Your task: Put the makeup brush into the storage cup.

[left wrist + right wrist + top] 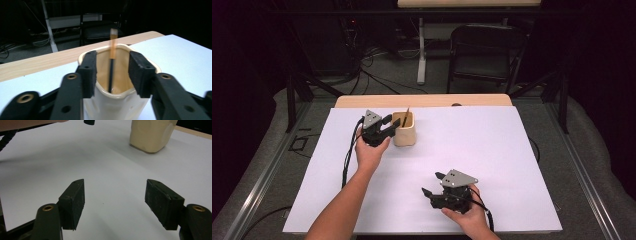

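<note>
A cream squarish cup (pixel 403 131) stands at the back left of the white table top (pixel 482 150). In it leans a thin stick (pixel 406 115), dark below and orange toward its pale tip (pixel 111 62). My left gripper (pixel 388 128) is open at the cup's left side. In the left gripper view its pads (pixel 88 73) sit over the near rim of the cup (pixel 110 105), with the stick beyond the gap and untouched. My right gripper (pixel 432 184) is open near the front edge, low over bare table (pixel 114 185), with the cup (pixel 150 135) far ahead.
A wooden strip (pixel 422 100) borders the table's back edge. Behind it are a black folding chair (pixel 484 50), a white desk leg (pixel 421 50) and floor cables. Cables trail from both grippers toward the person. A forearm (pixel 25 123) crosses the right gripper view's top left.
</note>
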Demonstrator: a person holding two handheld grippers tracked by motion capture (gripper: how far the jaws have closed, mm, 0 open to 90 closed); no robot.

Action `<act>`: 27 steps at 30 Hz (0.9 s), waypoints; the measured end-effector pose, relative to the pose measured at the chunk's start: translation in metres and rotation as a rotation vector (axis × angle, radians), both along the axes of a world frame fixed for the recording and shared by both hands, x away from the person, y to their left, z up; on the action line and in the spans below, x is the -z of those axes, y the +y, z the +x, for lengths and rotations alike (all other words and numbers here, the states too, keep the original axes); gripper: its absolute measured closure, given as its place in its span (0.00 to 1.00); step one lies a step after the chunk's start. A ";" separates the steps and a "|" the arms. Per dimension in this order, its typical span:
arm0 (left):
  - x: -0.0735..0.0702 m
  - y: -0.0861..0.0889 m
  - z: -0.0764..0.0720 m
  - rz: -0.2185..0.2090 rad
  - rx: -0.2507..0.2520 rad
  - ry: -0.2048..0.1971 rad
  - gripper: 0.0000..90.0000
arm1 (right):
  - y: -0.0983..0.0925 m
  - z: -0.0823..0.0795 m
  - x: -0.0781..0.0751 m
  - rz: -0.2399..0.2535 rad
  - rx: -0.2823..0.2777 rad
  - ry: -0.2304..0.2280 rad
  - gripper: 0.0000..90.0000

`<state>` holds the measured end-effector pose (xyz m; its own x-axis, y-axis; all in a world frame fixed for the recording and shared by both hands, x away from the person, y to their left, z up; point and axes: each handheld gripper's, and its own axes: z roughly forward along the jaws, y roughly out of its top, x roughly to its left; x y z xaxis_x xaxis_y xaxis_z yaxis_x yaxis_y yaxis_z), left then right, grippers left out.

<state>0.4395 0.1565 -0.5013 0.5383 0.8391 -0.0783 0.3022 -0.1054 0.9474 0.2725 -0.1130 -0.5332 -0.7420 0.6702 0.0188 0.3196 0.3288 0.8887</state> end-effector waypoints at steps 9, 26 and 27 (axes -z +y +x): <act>-0.002 0.001 0.001 -0.019 -0.027 -0.034 0.46 | 0.000 0.000 0.000 0.002 0.000 -0.001 0.36; -0.002 0.001 0.000 0.003 -0.039 -0.032 0.33 | 0.000 0.000 0.000 0.002 0.002 -0.001 0.36; -0.003 0.002 0.000 0.008 -0.041 -0.035 0.33 | 0.001 0.000 0.000 0.002 0.002 -0.001 0.36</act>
